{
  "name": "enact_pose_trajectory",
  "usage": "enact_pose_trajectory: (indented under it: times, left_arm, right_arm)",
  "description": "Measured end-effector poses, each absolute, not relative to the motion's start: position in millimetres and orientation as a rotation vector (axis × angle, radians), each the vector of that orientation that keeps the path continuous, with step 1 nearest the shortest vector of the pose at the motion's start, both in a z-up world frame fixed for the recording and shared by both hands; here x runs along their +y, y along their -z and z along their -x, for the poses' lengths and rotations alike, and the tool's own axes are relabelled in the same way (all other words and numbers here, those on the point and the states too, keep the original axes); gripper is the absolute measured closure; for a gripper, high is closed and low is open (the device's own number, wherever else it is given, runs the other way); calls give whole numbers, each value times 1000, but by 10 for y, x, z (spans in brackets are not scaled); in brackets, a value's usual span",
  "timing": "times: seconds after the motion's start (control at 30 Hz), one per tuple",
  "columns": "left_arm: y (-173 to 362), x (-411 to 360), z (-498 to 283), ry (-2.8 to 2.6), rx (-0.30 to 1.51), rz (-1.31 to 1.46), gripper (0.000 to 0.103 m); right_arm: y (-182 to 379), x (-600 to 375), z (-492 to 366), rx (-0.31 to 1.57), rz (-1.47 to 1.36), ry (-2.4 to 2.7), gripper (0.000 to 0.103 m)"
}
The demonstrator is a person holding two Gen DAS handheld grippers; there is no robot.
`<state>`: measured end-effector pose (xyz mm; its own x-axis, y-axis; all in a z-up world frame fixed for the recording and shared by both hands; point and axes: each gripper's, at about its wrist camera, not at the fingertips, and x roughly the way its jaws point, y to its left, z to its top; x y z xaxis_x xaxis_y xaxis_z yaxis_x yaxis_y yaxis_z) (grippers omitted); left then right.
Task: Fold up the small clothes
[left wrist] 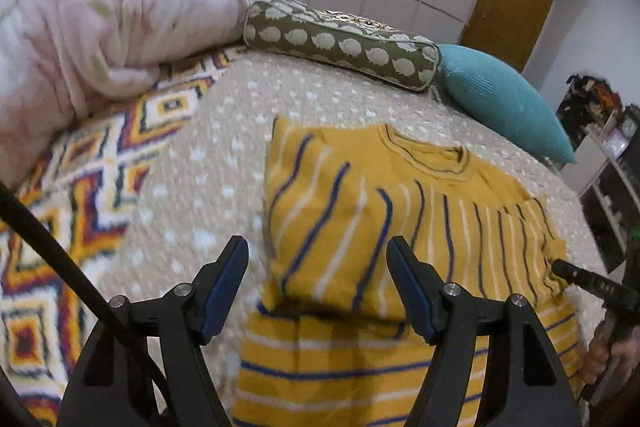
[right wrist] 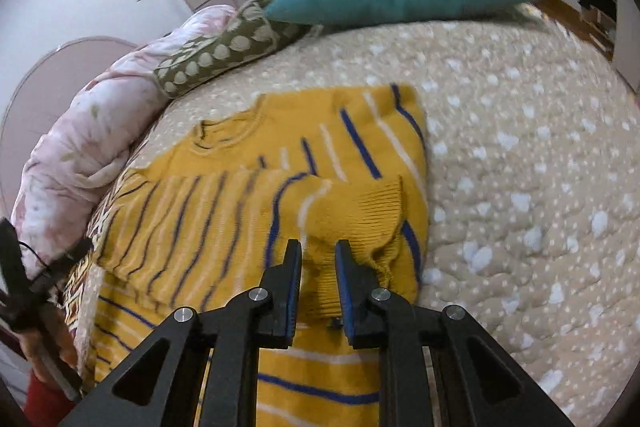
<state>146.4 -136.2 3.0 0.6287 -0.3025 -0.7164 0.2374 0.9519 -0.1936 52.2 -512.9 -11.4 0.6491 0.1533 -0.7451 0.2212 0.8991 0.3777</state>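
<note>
A small yellow sweater (left wrist: 404, 223) with blue and white stripes lies on the beige dotted bedspread (left wrist: 208, 167). Both sleeves are folded in over its body. My left gripper (left wrist: 318, 251) is open and empty just above the folded left sleeve. In the right wrist view the sweater (right wrist: 248, 195) fills the middle. My right gripper (right wrist: 318, 253) is partly open, its jaws either side of the ribbed cuff (right wrist: 360, 215) of the right sleeve; I see no firm pinch on it. The right gripper's tip also shows at the sweater's right edge in the left wrist view (left wrist: 560, 267).
A pink floral duvet (left wrist: 100, 39), an olive patterned bolster (left wrist: 340, 43) and a teal cushion (left wrist: 504, 99) lie along the bed's far side. A colourful diamond-pattern blanket (left wrist: 80, 211) covers the left. A shelf unit (left wrist: 612, 195) stands at right. Bedspread (right wrist: 520, 167) extends right of the sweater.
</note>
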Motion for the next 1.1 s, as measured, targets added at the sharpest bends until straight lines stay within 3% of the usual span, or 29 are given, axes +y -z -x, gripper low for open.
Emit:
enact_pose_trajectory:
  times: [0.27, 0.37, 0.53, 0.63, 0.77, 0.93, 1.1]
  left_arm:
    - [406, -1449, -2240, 75, 960, -123, 36]
    - [509, -1331, -2365, 57, 987, -76, 26]
    - [466, -1357, -2315, 65, 955, -123, 26]
    - [298, -1263, -2247, 49, 934, -67, 36]
    - [142, -1254, -1967, 116, 879, -25, 36]
    - [325, -1486, -1716, 108, 818, -218, 36]
    - [272, -1193, -1469, 104, 865, -68, 36]
  right_arm:
    - [260, -5107, -492, 798, -469, 61, 83]
    - [297, -5146, -492, 772, -498, 39, 82]
    - [343, -5248, -418, 738, -585, 2, 83]
    - [348, -5253, -404, 731, -596, -4, 83]
    - [375, -5291, -378, 716, -631, -23, 83]
    - [430, -5372, -341, 696, -712, -53, 83]
    - [422, -5350, -341, 700, -703, -46, 83]
